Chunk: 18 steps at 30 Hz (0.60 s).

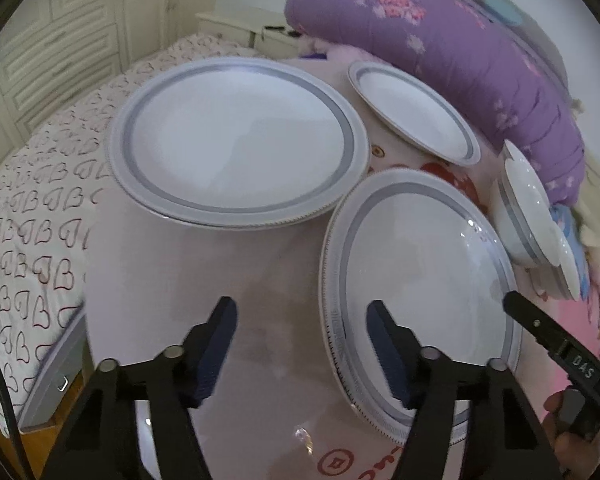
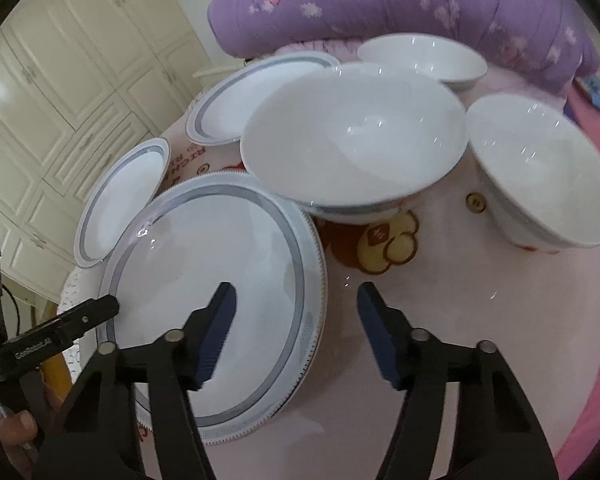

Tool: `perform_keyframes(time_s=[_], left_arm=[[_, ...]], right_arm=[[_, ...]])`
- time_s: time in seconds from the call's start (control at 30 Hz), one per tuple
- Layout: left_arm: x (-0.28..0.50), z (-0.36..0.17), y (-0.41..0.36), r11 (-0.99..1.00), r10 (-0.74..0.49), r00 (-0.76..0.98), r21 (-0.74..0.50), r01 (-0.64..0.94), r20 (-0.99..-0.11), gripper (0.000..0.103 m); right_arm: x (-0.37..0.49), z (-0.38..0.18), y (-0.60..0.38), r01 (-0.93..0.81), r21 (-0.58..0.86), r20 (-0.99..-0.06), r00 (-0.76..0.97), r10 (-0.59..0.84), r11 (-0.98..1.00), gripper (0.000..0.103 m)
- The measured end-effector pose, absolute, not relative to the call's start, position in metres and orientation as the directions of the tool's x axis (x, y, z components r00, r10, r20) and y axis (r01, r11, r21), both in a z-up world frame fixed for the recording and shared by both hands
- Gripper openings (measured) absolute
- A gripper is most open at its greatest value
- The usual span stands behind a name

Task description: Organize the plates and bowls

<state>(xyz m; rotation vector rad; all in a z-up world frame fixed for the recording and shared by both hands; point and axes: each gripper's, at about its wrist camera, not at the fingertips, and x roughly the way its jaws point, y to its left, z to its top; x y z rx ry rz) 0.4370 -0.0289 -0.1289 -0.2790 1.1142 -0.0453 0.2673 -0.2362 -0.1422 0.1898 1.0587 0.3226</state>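
A large grey-rimmed plate (image 1: 236, 140) lies ahead of my open, empty left gripper (image 1: 302, 340). A second large plate (image 1: 420, 280) lies under its right finger; it also shows in the right wrist view (image 2: 228, 260). A smaller plate (image 1: 414, 110) sits behind. My right gripper (image 2: 296, 320) is open and empty, straddling that second plate's right rim. Three white bowls stand beyond: a big one (image 2: 352, 136), one at the right (image 2: 540, 168), one at the back (image 2: 424, 56). Two smaller plates (image 2: 124, 204) (image 2: 256, 96) lie left.
The dishes rest on a pink patterned cloth (image 2: 420, 300) over a small table. A rolled purple quilt (image 1: 440, 40) lies behind. A heart-print bed sheet (image 1: 28, 220) is at the left, white wardrobes (image 2: 60, 80) beyond. The other gripper's finger (image 1: 540, 328) reaches in at the right.
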Motion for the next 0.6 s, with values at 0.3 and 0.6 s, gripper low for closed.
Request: perform_keyframes(time_s=[0.3,0.6], left_arm=[[0.462,-0.150,-0.029,0.945,-0.308,0.398,-0.328,0.019,-0.864,0.017],[0.457,-0.158,-0.020,0.945,-0.307,0.426,-0.325,0.030,-0.851,0.016]], right_arm=[[0.268,-0.154,-0.230,-0.086,0.304,-0.842,0.441,0.310,0.949,0.029],[0.257,-0.150,-0.231,-0.058,0.309,-0.845,0.441,0.302,0.949,0.023]])
